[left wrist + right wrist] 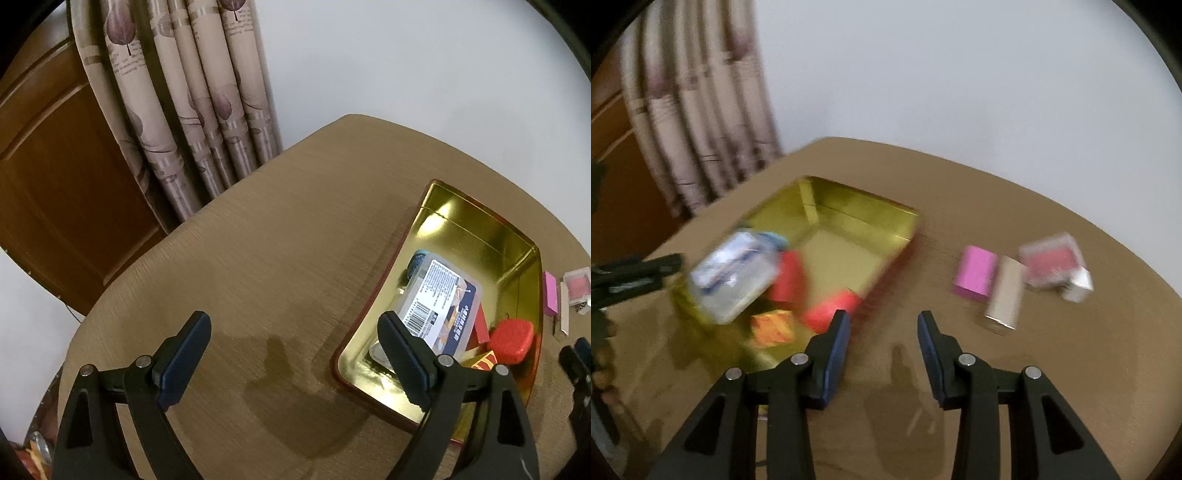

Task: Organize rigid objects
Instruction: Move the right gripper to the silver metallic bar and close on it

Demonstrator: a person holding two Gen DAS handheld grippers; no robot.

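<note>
Brown table (258,236) under a pale wall: the gold tin (849,206) holds the sorted pieces. Both the right gripper (882,325) and the left gripper (295,354) are parted and empty. Blurrily, the pink block (975,275) and neighbours probably wait outside.

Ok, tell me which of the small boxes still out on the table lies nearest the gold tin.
The pink box. It lies closest to the gold tin; the beige box and the clear case with red inside sit farther right.

Black claw (882,334), blue pads (836,354), silver rivets (800,358)
</note>
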